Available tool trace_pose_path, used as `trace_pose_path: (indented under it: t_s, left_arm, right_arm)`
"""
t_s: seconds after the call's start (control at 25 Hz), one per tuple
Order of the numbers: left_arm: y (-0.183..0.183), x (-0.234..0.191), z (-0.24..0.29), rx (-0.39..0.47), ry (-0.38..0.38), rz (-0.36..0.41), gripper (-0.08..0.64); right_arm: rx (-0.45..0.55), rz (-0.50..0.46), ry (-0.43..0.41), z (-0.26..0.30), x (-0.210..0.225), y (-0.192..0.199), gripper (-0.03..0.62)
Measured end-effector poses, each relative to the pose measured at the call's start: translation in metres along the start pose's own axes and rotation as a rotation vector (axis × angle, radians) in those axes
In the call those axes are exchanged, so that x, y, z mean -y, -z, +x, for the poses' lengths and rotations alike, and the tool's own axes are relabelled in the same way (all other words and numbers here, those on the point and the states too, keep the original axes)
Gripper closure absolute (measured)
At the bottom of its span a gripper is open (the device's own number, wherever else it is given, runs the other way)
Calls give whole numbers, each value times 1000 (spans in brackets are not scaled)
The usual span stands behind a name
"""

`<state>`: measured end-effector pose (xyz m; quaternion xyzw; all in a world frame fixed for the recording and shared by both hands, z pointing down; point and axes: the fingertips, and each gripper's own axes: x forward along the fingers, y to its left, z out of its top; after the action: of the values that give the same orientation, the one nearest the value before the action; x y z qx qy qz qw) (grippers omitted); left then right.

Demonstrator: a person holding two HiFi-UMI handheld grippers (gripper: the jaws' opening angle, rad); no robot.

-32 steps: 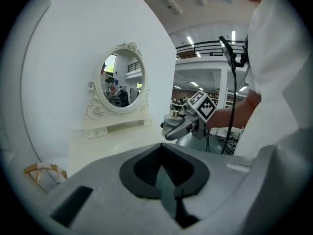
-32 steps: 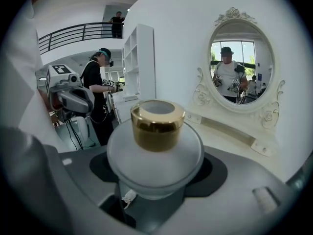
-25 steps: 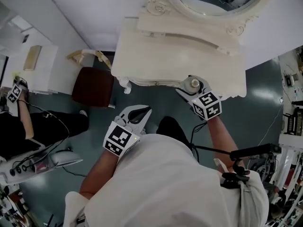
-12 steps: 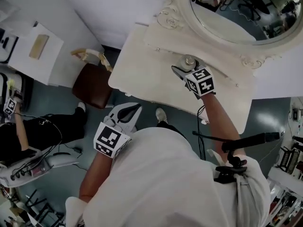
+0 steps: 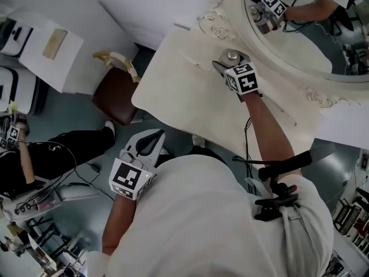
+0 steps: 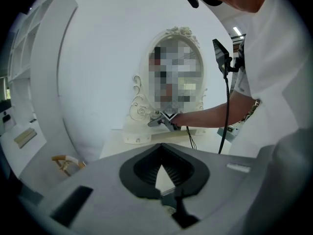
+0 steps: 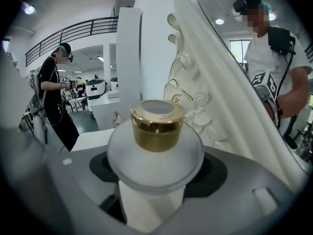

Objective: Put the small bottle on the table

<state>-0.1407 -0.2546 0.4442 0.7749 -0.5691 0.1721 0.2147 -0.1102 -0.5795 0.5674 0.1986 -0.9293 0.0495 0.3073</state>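
Observation:
The small bottle, a frosted white body with a gold cap, sits between the jaws of my right gripper, which is shut on it. It is over the back of the cream dressing table, close to the carved mirror frame. In the right gripper view the bottle fills the middle and hides its own base, so I cannot tell whether it touches the tabletop. My left gripper hangs off the table's front edge over the floor, its tips together with nothing between them.
An oval mirror stands at the table's back and reflects my right arm. A dark brown stool sits left of the table. A white cabinet and a seated person are further left.
My right gripper carried the bottle from the table's front edge across the tabletop to the mirror's foot. The left gripper has drifted left and lower in the head view, still off the table.

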Motion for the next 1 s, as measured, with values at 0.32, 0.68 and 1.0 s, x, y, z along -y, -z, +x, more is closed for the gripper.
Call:
trace_pose_path:
  t_s: [0.32,0.68,1.0]
  left_arm:
    - [-4,-12,16,-16,-66,-34,557]
    - [-8,-19,25,-34,-95,-54,557]
    - [-16,-18,33,-31,-86,-52,557]
  right_arm:
    - [-39,-13,-17,47,24,5,253]
    - [-52,-24,-23,64,32,8,253]
    - [-33,-46,-15,63,32,3,252]
